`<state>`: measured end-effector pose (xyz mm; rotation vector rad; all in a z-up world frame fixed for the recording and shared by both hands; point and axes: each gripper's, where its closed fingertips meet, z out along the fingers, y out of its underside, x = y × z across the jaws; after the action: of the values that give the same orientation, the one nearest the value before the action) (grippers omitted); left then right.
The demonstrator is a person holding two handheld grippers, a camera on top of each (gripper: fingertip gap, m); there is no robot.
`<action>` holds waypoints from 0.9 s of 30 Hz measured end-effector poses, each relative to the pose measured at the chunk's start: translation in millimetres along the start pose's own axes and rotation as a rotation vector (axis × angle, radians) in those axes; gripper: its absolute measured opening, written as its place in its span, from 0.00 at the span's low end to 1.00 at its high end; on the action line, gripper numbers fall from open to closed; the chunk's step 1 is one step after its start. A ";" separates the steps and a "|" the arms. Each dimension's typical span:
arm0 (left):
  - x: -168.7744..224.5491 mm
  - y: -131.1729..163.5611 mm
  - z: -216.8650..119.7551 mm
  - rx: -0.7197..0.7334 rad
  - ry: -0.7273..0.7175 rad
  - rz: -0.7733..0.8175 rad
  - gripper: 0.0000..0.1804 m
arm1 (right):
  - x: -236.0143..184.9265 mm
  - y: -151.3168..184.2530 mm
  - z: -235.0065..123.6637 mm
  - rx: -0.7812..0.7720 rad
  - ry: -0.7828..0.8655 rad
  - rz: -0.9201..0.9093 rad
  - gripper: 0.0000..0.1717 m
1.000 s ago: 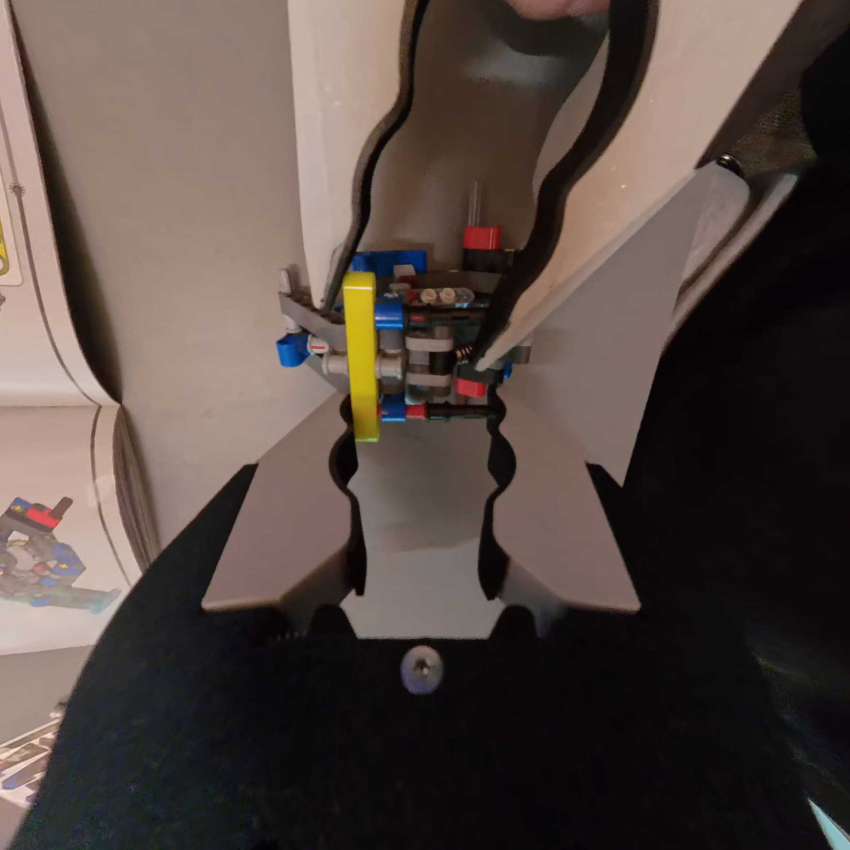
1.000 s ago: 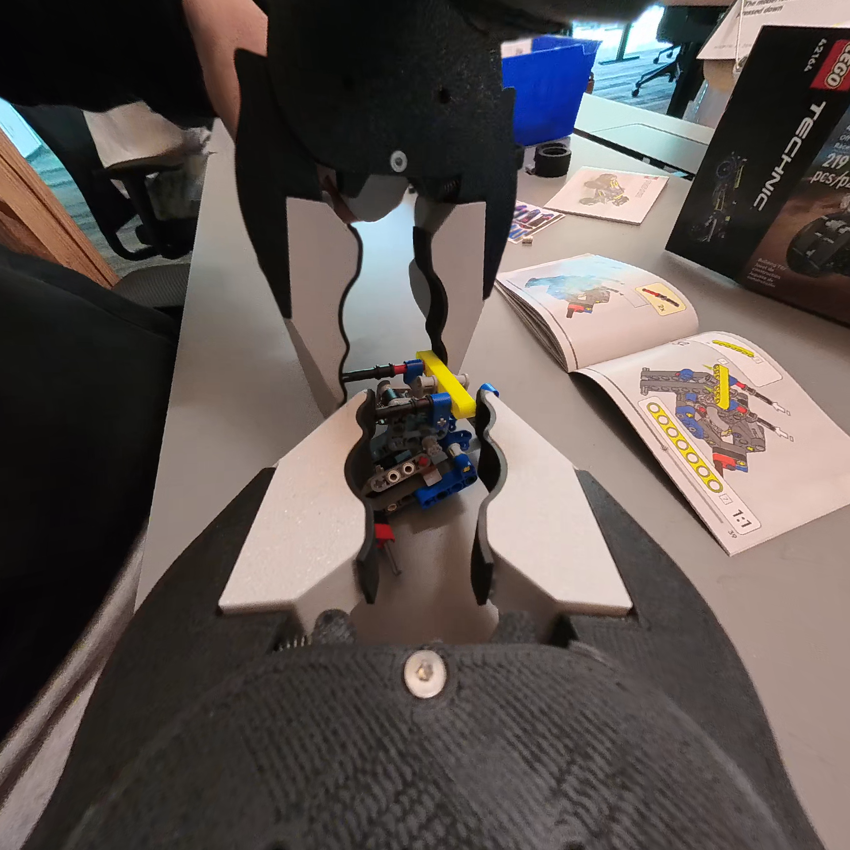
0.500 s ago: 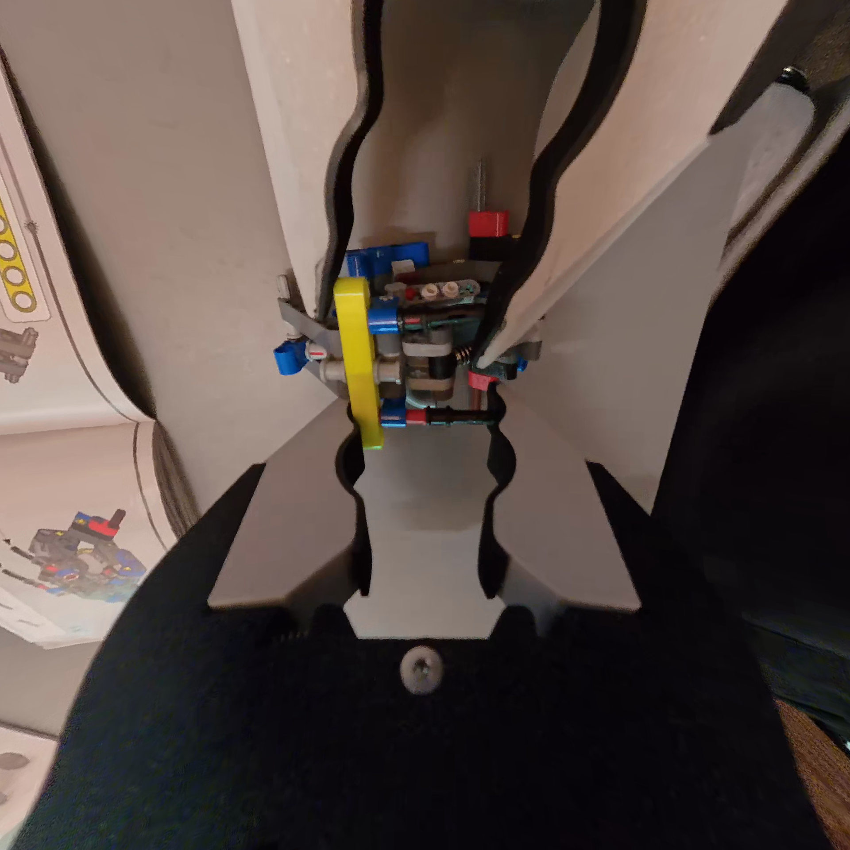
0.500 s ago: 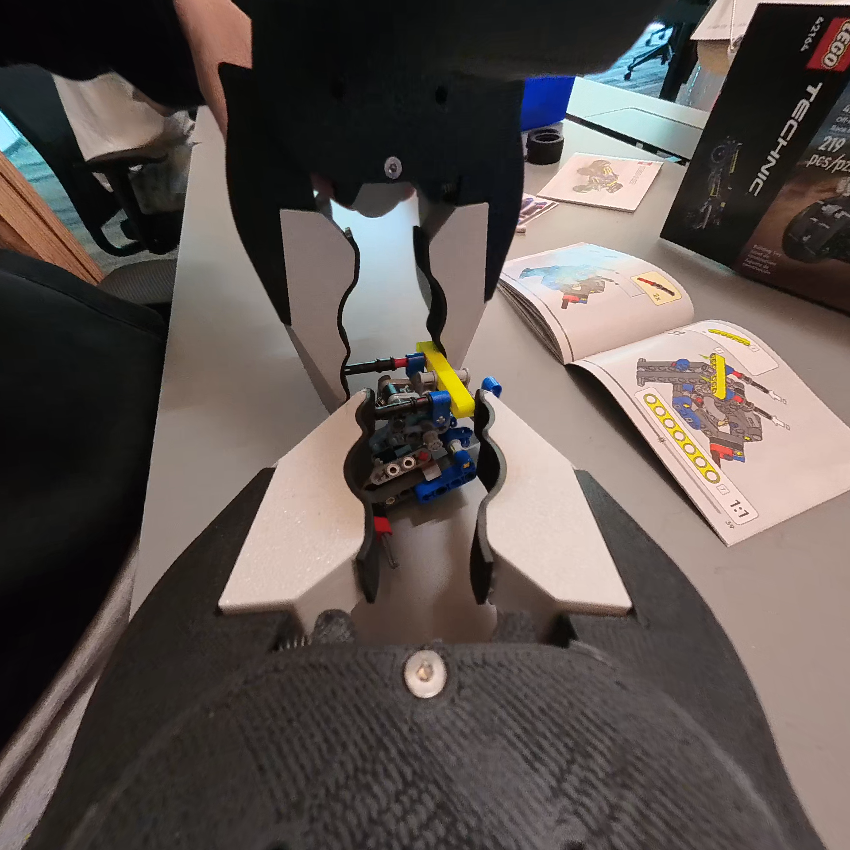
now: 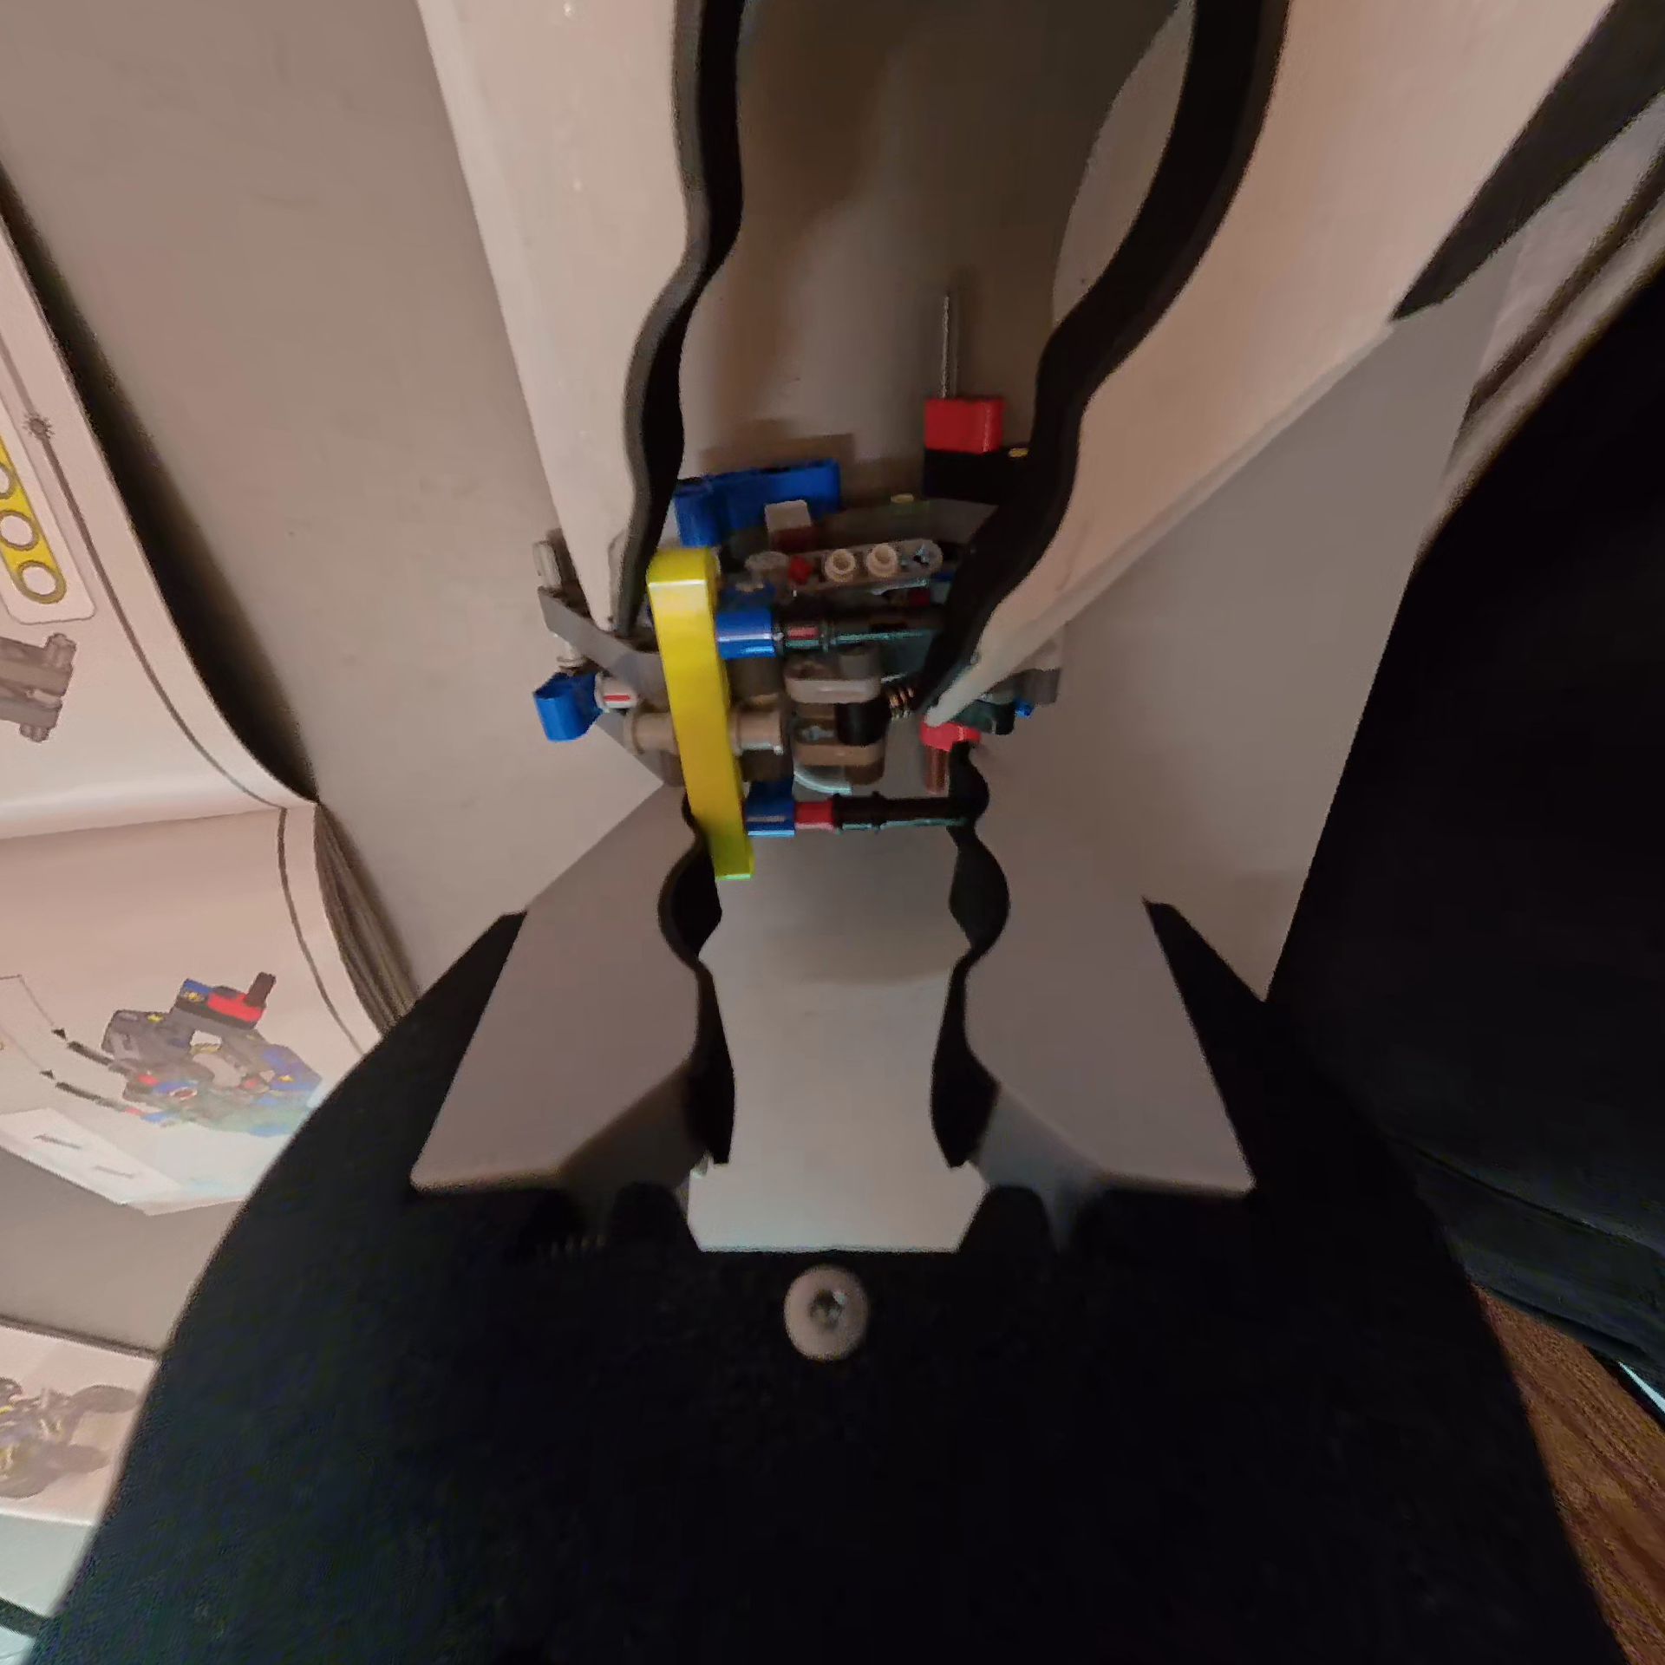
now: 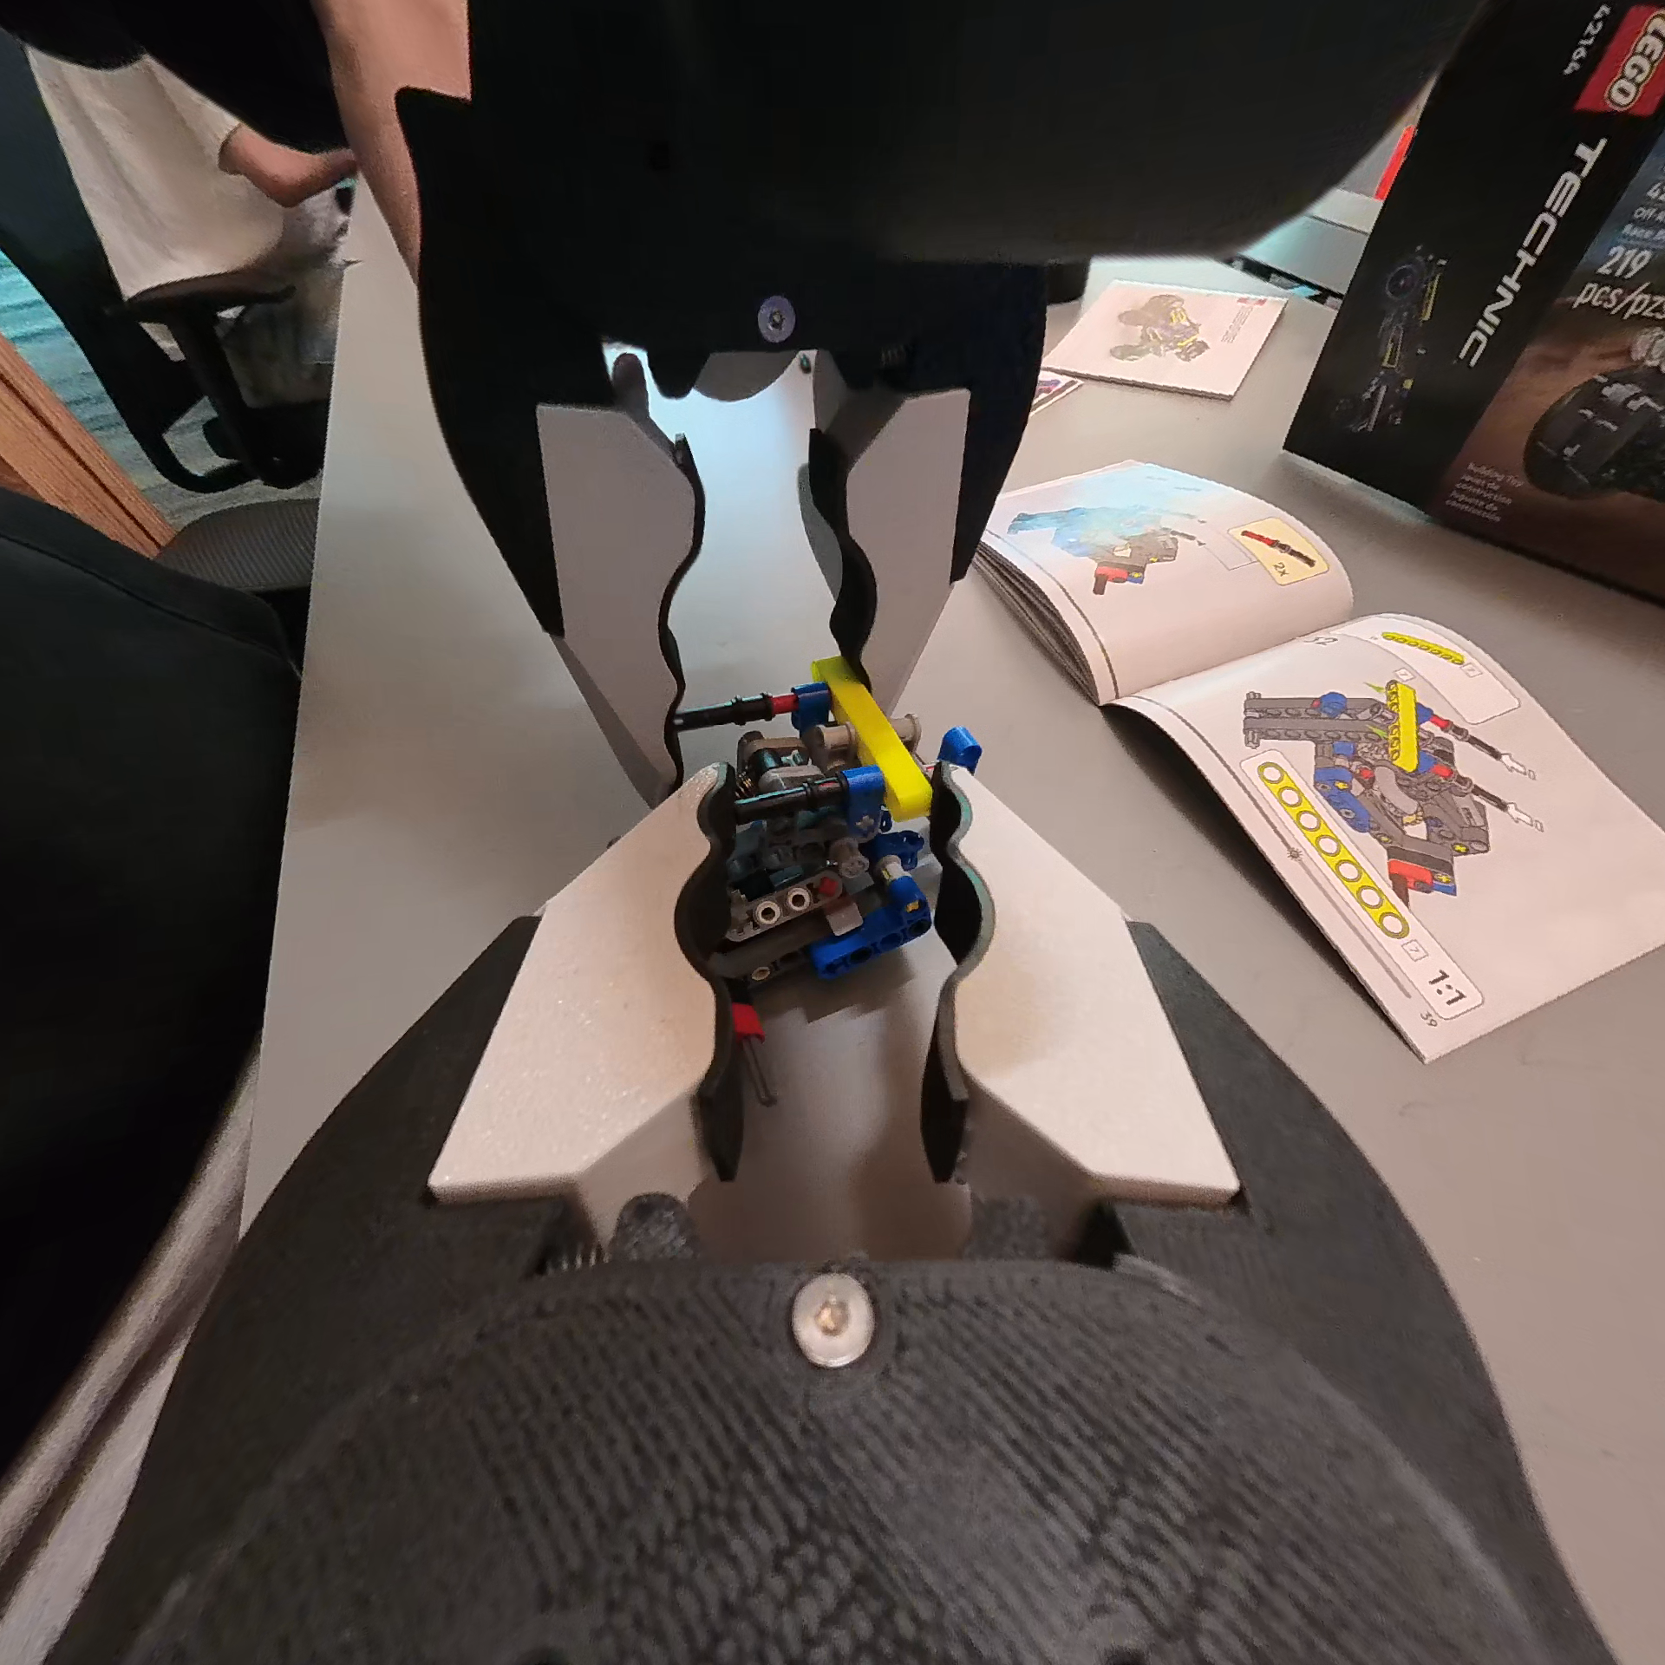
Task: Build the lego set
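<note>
A small brick model [image 6: 811, 865] of grey, black and blue parts, with a yellow beam [image 6: 878, 743] across it, is held above the grey table [image 6: 450, 721]. My right gripper [image 6: 829, 793] is shut on the model's sides. My left gripper [image 6: 766, 721] comes from the far side. One of its pads [image 6: 856, 631] lies on the yellow beam's end, the other touches the tip of a black axle [image 6: 721, 712]. In the left wrist view my left gripper [image 5: 829, 811] closes on the yellow beam [image 5: 698, 703] and the axle [image 5: 901, 811] of the model [image 5: 838, 685].
An open instruction booklet [image 6: 1261, 721] lies to the right of the model and shows in the left wrist view [image 5: 135, 901]. A dark box [image 6: 1532, 270] stands at the back right, a small leaflet [image 6: 1171, 338] beside it. A person's arm [image 6: 387, 117] and a chair are at the far left. The grippers' ends are close to 5 cm from one another.
My left gripper's jaws have narrowed a little onto the yellow beam and the axle tip. The right gripper keeps the model still in its grasp. Both views have shifted slightly.
</note>
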<state>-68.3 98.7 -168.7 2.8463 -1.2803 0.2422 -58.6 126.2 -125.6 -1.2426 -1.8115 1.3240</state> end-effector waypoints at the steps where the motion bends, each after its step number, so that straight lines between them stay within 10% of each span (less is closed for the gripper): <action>1: 0.0 -0.2 0.2 0.003 0.003 -0.002 0.26 | 0.1 -0.1 -0.2 0.001 0.000 0.002 0.24; 27: -3.3 -1.3 0.3 0.032 0.020 0.060 0.26 | 3.1 -3.7 -1.3 0.027 0.013 0.025 0.23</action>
<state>-69.5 102.0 -169.4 2.8270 -1.3714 0.2934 -60.1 129.3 -121.9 -1.2610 -1.7681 1.3466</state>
